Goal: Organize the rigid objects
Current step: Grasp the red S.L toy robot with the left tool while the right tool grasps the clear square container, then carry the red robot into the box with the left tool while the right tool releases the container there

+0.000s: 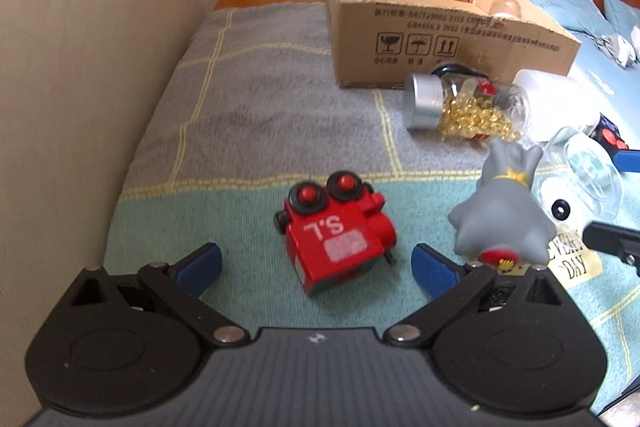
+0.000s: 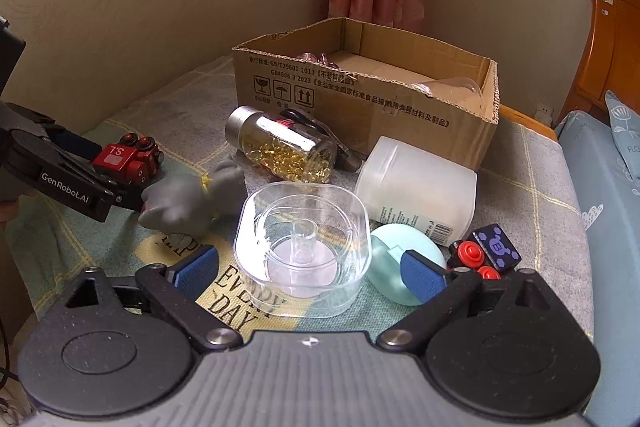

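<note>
Red toy train [image 1: 338,233] sits between wide-open left tongs [image 1: 316,265], untouched.

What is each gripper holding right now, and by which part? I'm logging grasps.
Nothing is held. The left gripper is open around the red toy train; the right gripper is open around the clear container.

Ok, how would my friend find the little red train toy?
Start at the cardboard box on the bed. Come forward past the bottle of golden capsules to the open left gripper. The red toy train lies there, beside a grey animal figure; only it is red, marked "S.L".
</note>
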Tool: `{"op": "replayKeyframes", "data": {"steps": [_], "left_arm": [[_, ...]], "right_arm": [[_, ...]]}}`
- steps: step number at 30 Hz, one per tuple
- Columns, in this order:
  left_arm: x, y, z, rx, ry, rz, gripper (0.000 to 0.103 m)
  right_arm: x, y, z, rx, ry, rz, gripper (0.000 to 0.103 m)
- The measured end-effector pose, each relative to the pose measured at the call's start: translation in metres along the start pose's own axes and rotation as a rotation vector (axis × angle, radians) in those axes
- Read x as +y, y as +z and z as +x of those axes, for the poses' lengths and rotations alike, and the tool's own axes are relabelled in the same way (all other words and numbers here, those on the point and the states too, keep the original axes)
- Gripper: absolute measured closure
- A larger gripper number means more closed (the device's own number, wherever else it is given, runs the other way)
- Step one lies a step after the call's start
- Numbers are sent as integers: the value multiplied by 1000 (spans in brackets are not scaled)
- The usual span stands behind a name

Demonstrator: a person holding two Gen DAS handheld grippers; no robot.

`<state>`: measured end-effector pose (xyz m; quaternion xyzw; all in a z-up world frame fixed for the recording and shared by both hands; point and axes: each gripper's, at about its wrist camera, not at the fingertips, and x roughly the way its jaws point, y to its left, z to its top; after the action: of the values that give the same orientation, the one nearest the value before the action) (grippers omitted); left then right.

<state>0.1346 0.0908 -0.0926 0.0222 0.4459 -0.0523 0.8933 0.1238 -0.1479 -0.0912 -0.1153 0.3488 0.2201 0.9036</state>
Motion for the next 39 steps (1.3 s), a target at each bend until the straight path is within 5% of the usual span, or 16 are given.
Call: {"op": "replayKeyframes", "data": {"steps": [5,20,23,31,39], "left_arm": [[-1,-1,-2,-14,7,-13,3],[-11,0,-6,-23,-44,-38,7],[-12,2,-6,-27,-98,-44,11],[-12,10,0,-53,7,-24,44],[-11,8,-4,-41,36,-59,50]], "right_arm": [[11,4,8,10,-30,-48,22],[8,-18,-27,70,-56,-74,23],[5,-19,-28,71,-56,-63,23],[9,-16,-23,69,-69,-64,21],[9,-11,-10,71,-67,-44,17]]}}
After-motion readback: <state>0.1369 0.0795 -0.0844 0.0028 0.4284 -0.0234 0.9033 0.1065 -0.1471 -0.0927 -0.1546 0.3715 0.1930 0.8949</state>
